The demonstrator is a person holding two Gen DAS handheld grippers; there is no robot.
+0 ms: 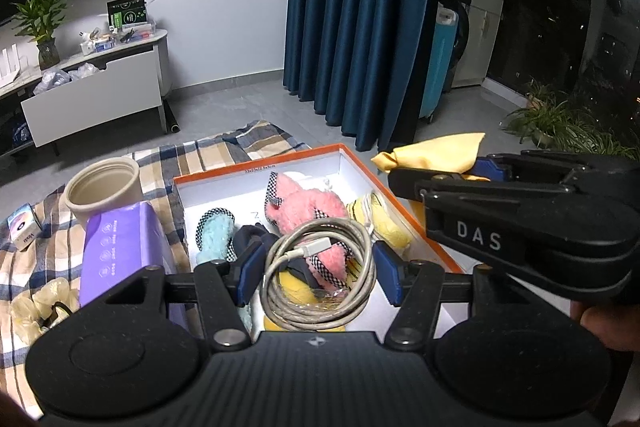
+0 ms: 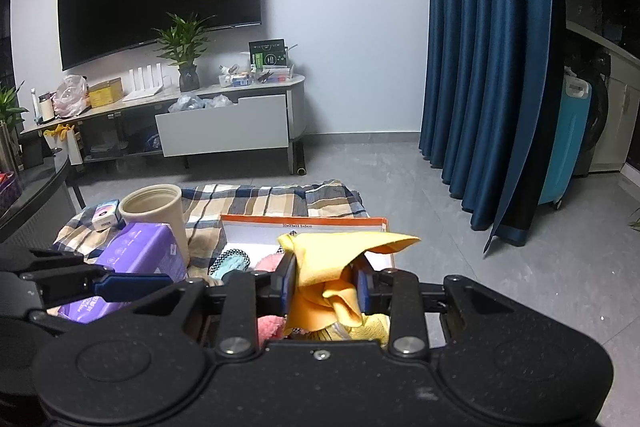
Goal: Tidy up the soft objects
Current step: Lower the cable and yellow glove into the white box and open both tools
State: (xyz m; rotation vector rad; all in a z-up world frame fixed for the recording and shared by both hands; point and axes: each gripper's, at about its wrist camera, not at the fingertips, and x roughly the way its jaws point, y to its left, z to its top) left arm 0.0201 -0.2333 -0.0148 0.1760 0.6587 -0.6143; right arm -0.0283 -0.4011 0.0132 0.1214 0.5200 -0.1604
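Observation:
A coiled grey cable (image 1: 320, 279) sits between the blue pads of my left gripper (image 1: 318, 273), which is shut on it just above an orange-rimmed white box (image 1: 256, 169). Inside the box lie a pink fluffy slipper (image 1: 304, 207), a light-blue fluffy slipper (image 1: 214, 233), a yellow plush piece (image 1: 384, 223) and a dark cloth (image 1: 250, 233). My right gripper (image 2: 326, 285) is shut on a crumpled yellow cloth (image 2: 320, 267) over the right side of the box (image 2: 304, 221). From the left wrist view it reaches in from the right (image 1: 404, 173) with the cloth (image 1: 436, 149) at its tip.
The box lies on a plaid blanket (image 1: 224, 151) on the grey floor. Left of it stand a beige cup (image 1: 104, 187), a purple pack (image 1: 120, 255), a small carton (image 1: 24, 229) and a cream scrunchie (image 1: 40, 303). A TV stand with an open drawer (image 2: 224, 125) and a blue curtain (image 2: 480, 67) are behind.

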